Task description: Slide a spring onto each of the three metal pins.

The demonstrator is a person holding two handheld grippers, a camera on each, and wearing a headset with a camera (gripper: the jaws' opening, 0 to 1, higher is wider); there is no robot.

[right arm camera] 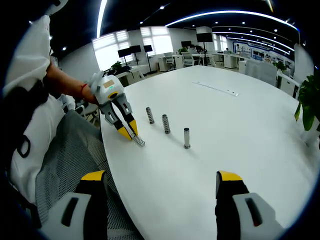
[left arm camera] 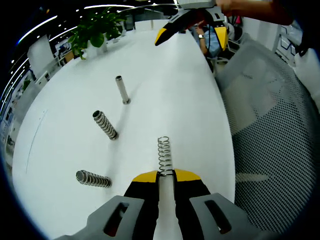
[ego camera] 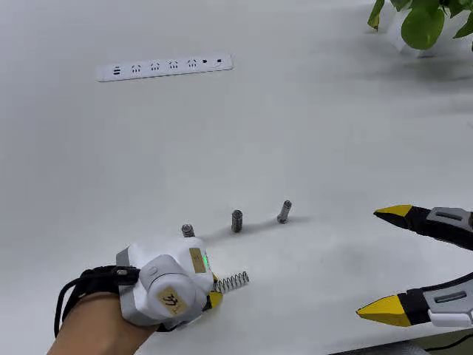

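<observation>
- Silver and curly, the small silver coiled spring point(left arm camera: 164, 150) sticks out in front of your left gripper point(left arm camera: 165, 175). The yellow tips pinch one end, and the rest lies low over the table. The free end looks open so it can go over a pin.
- The bare grey metal pin point(left arm camera: 121, 89) stands at the far end of the row. I think this spring is meant for it.
- The middle pin point(left arm camera: 105, 125) and the near pin point(left arm camera: 93, 178) each wear a spring already. That looks like two done and one left.
- The three pins stand in a line with gaps between them, so there is room to come down on one without bumping the next.
- Your left gripper sits just beside the near pin, well apart from the bare one. You will need to lift the spring past the two full pins.
- Your right gripper point(right arm camera: 160, 176) has its jaws spread wide and grips nothing. It waits off to the side, out of the way.
- The white table point(ego camera: 332, 133) is flat and plain, so a dropped spring could roll.
- A long white power strip point(ego camera: 164, 67) and a green leafy plant point(ego camera: 425, 22) sit far back from the work.
</observation>
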